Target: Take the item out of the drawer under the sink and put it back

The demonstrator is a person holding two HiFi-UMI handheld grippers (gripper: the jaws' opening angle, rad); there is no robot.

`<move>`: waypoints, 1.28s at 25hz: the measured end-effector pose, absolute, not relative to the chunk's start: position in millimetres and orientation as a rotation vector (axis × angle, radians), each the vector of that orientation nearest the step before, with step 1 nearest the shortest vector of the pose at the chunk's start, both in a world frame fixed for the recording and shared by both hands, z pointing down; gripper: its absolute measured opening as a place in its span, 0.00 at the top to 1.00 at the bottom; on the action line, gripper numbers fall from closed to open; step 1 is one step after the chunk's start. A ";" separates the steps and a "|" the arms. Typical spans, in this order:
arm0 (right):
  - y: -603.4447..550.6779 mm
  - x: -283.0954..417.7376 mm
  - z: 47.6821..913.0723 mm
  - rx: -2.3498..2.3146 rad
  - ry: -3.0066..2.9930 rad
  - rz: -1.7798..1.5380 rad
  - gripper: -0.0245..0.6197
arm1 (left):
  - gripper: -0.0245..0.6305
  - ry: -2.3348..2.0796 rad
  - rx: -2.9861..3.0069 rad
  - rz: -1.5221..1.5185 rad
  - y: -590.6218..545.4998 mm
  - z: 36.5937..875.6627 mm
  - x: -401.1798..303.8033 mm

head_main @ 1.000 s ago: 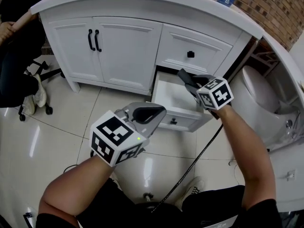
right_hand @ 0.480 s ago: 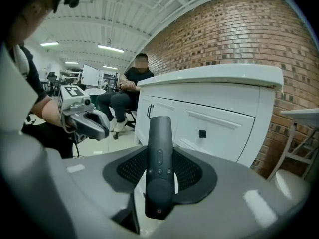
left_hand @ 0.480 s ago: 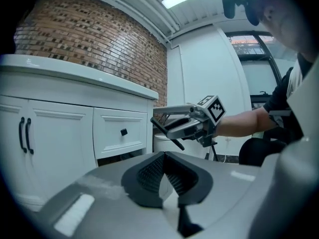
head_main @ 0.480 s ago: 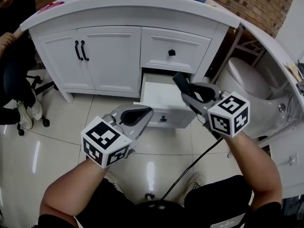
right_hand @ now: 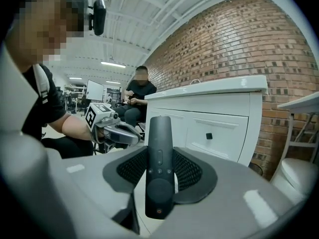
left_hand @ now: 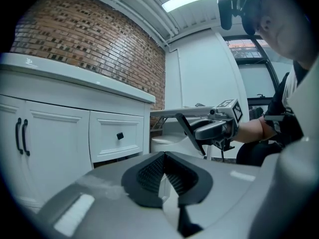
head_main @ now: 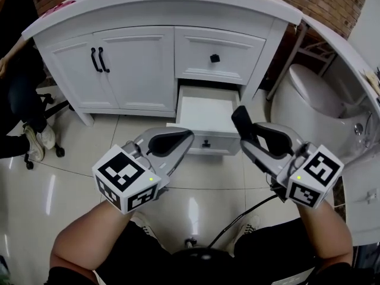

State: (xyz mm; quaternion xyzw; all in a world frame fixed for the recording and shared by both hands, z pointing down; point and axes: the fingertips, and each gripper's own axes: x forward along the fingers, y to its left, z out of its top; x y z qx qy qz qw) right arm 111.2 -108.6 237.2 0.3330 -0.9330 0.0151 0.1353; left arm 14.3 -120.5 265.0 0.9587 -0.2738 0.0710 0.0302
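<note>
The white vanity [head_main: 136, 70] is standing ahead of the person under its pale worktop [head_main: 178, 5], and a toilet [head_main: 303, 100] is sitting off to its right. Its lower drawer [head_main: 205, 113] is hanging pulled out towards the person, showing a bare white inside, while the upper drawer [head_main: 215, 58] above it is sitting shut.

Both grippers are hovering just in front of the open drawer's front panel. The left gripper [head_main: 181, 140] is hanging by the drawer's front left corner with its jaws together and nothing between them. The right gripper [head_main: 249, 140] is hanging by the front right corner, clamping a dark remote control [head_main: 241, 121].

The remote is sitting lengthwise between the pads, with its long axis running along the line the gripper points. Its free end is sticking out past the fingertips and, in the head view, overlapping the drawer's right front corner. The drawer's opening is therefore lying ahead of the right gripper and a little to its left, lower than the remote's tip.

Judging from this, the return is falling to the right hand. It is calling for a short carry forward and leftward over the front panel, then a lowering of the remote tip-first onto the drawer's floor.
</note>
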 end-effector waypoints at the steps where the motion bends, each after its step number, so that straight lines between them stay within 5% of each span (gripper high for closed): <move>1: -107.2 111.7 239.2 0.968 -2.709 0.058 0.70 | 0.95 -0.842 2.952 0.212 -119.6 264.1 14.4; 32: -96.1 95.9 267.6 0.888 -2.700 0.149 0.70 | 0.95 -0.844 2.913 0.182 -121.3 261.4 9.2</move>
